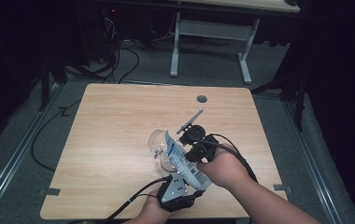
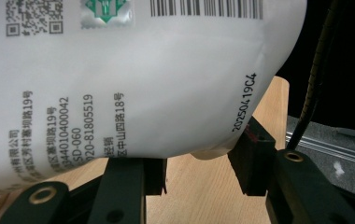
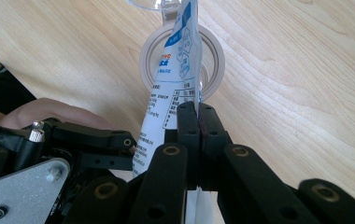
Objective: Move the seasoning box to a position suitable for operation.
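While the right gripper (image 3: 198,122) pinches the pouch (image 3: 175,60) over the glass (image 3: 213,56), left jaws gape beneath; next, tip steadily.

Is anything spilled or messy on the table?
No spill shows. The clear glass jar lies tipped on its side on the table, not upright. The white pouch hangs slanted toward its mouth, pinched by the right hand-held gripper. The left hand-held gripper stands open under the pouch.
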`<state>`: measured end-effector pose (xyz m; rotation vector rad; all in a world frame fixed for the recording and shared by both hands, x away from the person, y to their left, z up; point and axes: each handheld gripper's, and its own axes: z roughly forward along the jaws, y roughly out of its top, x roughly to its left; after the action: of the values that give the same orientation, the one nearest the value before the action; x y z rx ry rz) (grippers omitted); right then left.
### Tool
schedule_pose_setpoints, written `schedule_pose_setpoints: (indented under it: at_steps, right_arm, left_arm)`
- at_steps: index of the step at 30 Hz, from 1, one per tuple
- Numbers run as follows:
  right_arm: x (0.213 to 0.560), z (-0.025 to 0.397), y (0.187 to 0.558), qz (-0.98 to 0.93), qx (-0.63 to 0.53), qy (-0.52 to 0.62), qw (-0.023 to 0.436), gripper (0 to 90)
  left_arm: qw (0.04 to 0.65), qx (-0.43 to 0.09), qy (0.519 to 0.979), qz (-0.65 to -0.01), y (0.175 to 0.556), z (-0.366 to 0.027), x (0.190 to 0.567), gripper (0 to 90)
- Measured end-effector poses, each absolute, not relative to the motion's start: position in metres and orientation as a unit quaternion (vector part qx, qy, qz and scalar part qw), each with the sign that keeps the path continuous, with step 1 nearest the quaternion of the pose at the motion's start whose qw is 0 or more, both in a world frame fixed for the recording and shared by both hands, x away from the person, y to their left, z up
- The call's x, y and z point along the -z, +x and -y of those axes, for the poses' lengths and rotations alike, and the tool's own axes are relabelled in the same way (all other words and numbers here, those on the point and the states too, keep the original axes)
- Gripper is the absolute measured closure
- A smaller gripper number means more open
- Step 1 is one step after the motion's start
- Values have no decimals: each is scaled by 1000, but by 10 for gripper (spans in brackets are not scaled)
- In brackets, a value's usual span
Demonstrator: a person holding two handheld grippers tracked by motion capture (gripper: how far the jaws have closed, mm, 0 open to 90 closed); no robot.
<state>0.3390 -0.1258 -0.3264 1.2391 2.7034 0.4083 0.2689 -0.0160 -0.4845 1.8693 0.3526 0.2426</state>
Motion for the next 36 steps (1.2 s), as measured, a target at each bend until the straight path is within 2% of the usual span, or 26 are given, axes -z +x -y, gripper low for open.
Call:
schedule_pose_setpoints:
  at_steps: [36]
  right_arm:
    - [325,124,341,-901,-134,405,78,900]
  left_arm:
    - [580,-95,795,-152,271,18,482,607]
